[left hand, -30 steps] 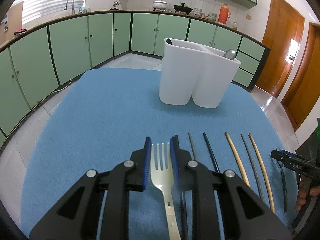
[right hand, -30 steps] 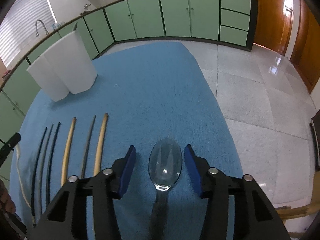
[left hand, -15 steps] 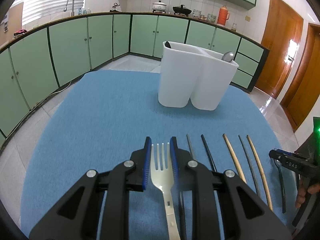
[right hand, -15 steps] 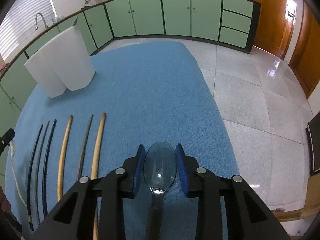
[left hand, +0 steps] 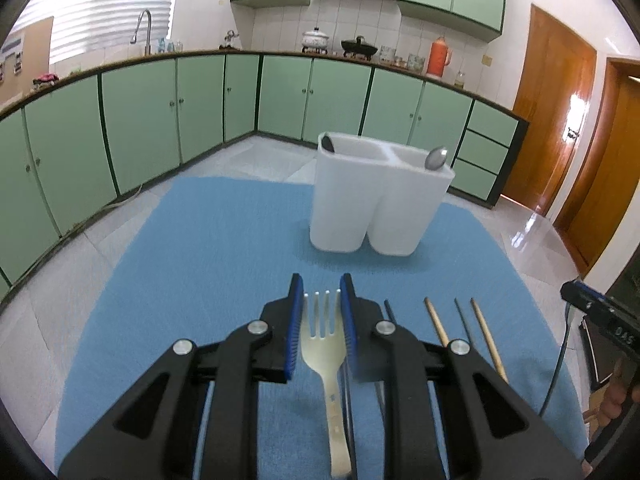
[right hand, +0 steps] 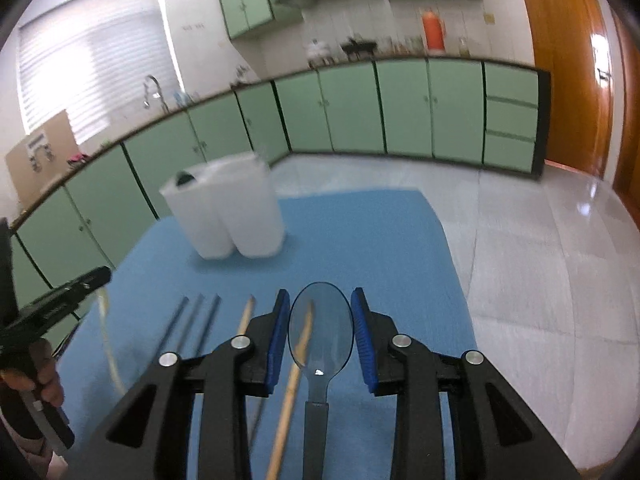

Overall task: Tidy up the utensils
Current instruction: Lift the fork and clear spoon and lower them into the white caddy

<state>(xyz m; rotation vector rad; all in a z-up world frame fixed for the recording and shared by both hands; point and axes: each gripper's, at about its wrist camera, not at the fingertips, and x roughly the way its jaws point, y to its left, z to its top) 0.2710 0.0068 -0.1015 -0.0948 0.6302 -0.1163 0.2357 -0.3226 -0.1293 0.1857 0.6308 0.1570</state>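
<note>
Left gripper (left hand: pixel 321 287) at lower centre of the left wrist view, blue-padded fingers (left hand: pixel 295 322) closed against a pale fork (left hand: pixel 325 342). Right gripper (right hand: pixel 321 300) at lower centre of the right wrist view, fingers (right hand: pixel 279 334) pinching a clear spoon (right hand: pixel 320 338) by its bowl, tilted level.

1. Right gripper (left hand: pixel 600 312), seen at edge of left wrist view: white chars on black body, approx "DAS"/"045", partly unclear.
2. No other legible txt.
</note>
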